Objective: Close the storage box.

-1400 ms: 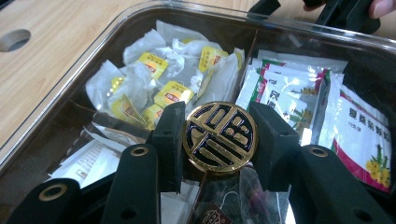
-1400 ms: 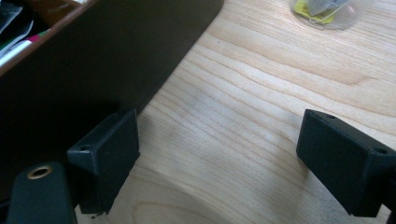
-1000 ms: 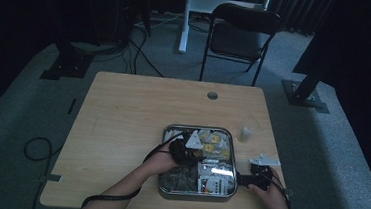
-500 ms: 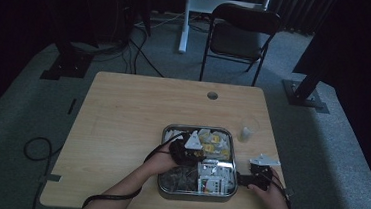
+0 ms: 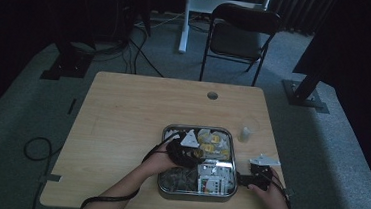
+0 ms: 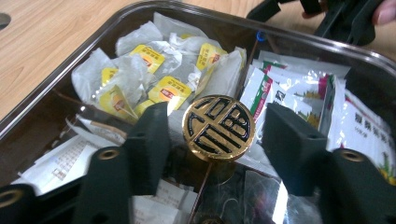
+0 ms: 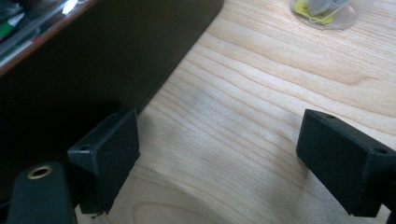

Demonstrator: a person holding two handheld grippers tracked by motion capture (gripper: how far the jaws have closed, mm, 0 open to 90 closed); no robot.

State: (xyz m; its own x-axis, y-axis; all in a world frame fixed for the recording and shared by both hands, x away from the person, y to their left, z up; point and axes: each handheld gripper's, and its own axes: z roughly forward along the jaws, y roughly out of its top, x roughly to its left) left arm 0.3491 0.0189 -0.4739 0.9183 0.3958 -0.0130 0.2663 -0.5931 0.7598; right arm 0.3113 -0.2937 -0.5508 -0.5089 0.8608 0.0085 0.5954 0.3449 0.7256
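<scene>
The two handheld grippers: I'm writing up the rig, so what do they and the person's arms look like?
Both are black. The left gripper has two blocky matt jaws with brass-coloured screw eyelets, and a black cable trails along the forearm. The right gripper has the same rectangular jaws, one brass eyelet showing. Each carries a grey three-cornered plate on top. Both forearms are bare; no sleeves are visible.

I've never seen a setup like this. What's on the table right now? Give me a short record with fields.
Surface: wooden table
Container: metal tray near the person's edge
Tray contents: yellow-labelled tea bags, white printed sachets, a round gold and black knob
Left gripper: open over the tray, jaws either side of the knob, not touching it
Right gripper: open, low over bare table beside the tray's outer wall
Also there: small clear cup right of the tray
</scene>
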